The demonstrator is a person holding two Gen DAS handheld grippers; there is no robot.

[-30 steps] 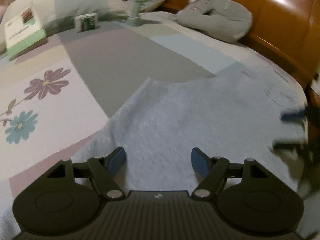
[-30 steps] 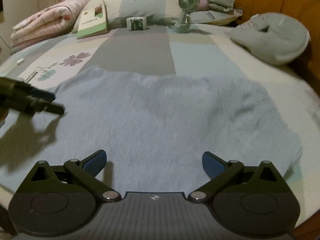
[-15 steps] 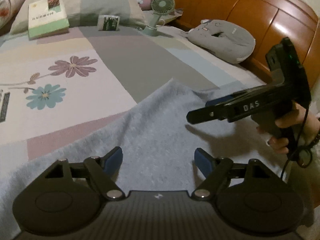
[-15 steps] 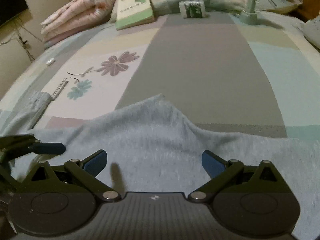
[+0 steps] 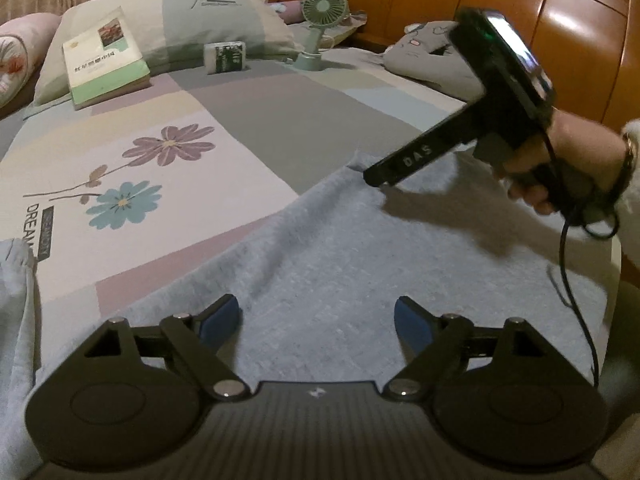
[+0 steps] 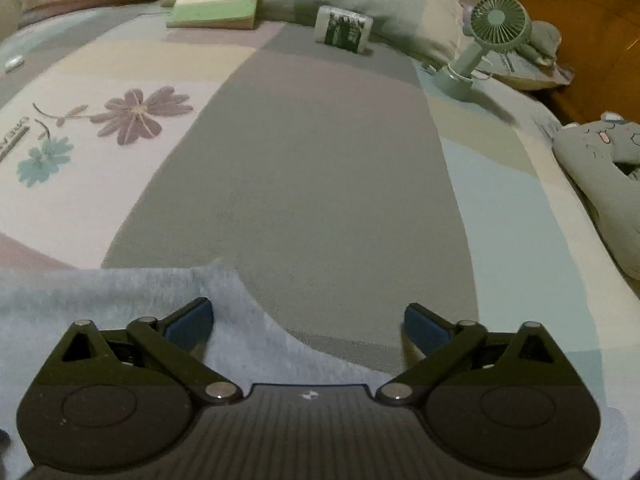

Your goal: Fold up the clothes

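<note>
Left gripper (image 5: pixel 318 320): matte black ribbed body, round pivot housings, blue pads spread wide with nothing between them; it hangs over the near part of the garment.
Right gripper (image 6: pixel 308 322): same build, blue pads wide apart and empty; its left pad sits at the garment's raised corner, its right pad over bare sheet. From the left wrist view its long black fingers reach down to that corner, a hand (image 5: pixel 560 168) wrapped round the grip, a black cable trailing below.
Garment (image 5: pixel 360 264): pale blue, fuzzy, fleece-like nap, spread flat on the bed with soft diagonal creases; the far corner comes to a small peak at the right gripper's tip.
Bedsheet (image 6: pixel 320 160): smooth woven cloth in blocks of grey, cream, pink and light blue, printed with a purple and a teal flower.
Book (image 5: pixel 104 60): thick green-and-white paperback leaning on a pillow (image 5: pixel 192 24).
Small box (image 5: pixel 225 57): white, dark print, upright.
Desk fan (image 5: pixel 322 20): mint green plastic, round grille, on a stand.
Plush cushion (image 6: pixel 600 176): grey-green, soft, rounded.
Headboard (image 5: pixel 560 20): glossy orange-brown wood panels.
</note>
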